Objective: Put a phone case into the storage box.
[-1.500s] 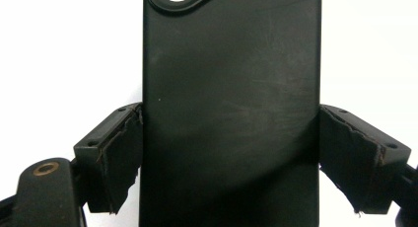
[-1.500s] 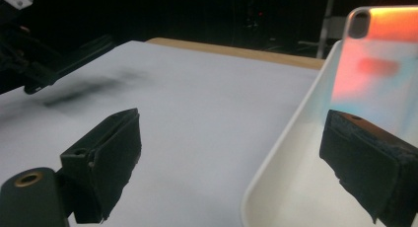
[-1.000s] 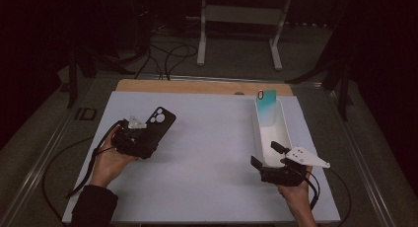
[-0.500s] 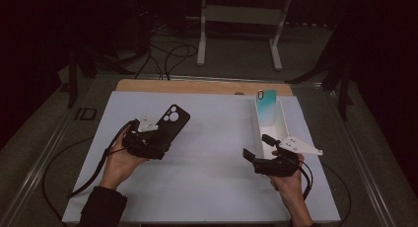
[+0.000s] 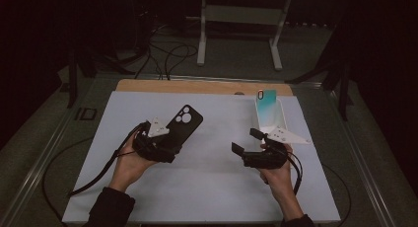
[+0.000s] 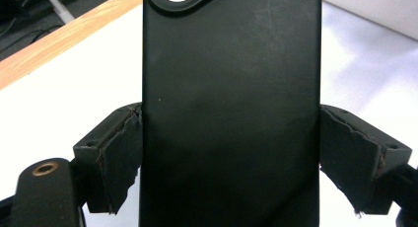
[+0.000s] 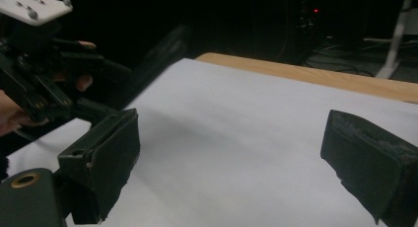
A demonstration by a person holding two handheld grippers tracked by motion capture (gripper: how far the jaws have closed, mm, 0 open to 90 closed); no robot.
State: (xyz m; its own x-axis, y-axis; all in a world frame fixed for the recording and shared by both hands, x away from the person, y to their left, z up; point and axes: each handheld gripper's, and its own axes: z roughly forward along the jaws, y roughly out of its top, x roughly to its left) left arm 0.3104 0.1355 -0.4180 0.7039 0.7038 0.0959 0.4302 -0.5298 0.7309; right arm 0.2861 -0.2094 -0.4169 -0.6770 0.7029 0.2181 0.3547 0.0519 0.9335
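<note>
High view shows the left gripper (image 5: 170,138) left of centre, pinching the lower end of a black phone case (image 5: 184,123) that slants toward the upper right above the white mat (image 5: 207,187). Left gripper view has both pads pressed on the case's long edges, its camera cutout at the top edge. Right of centre, the right gripper (image 5: 245,141) is spread wide with nothing between its jaws, pointing left. Behind it, a teal phone (image 5: 266,107) lies in a white tray (image 5: 282,122).
</note>
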